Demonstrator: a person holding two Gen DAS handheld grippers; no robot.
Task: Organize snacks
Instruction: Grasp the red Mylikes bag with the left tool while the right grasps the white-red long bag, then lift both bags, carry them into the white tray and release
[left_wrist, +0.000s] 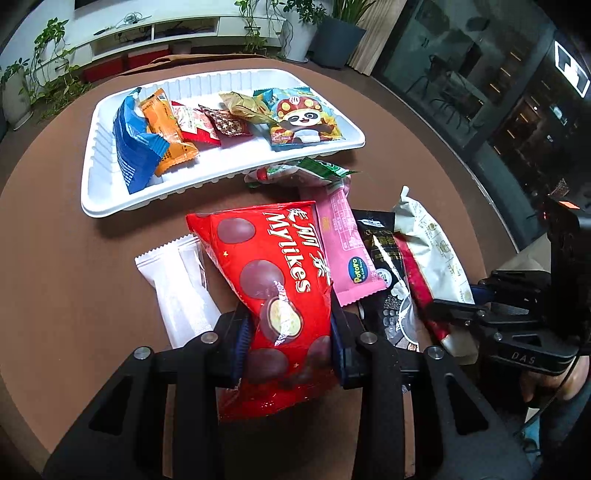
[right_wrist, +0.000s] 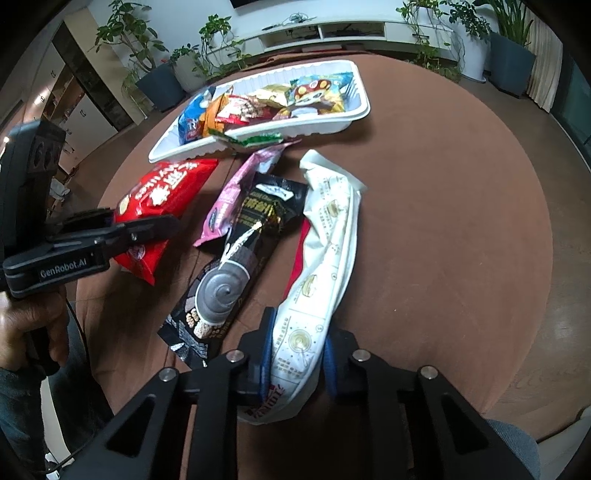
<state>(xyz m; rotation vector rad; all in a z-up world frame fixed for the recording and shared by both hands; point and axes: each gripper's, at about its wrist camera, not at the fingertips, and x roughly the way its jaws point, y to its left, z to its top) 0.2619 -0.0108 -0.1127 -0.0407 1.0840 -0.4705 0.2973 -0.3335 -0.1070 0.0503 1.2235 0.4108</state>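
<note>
While left gripper (left_wrist: 288, 350) pinches red Mylikes bag (left_wrist: 273, 280), long axis toward white tray (left_wrist: 221, 173), right gripper (right_wrist: 297, 360) clamps white packet (right_wrist: 325, 258), likewise tray-pointing.

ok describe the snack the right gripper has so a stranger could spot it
On the round brown table, in front of the white tray, packets lie loose. The white packet is the rightmost and longest, beside the black packet, the only one pinched by the right gripper.
</note>
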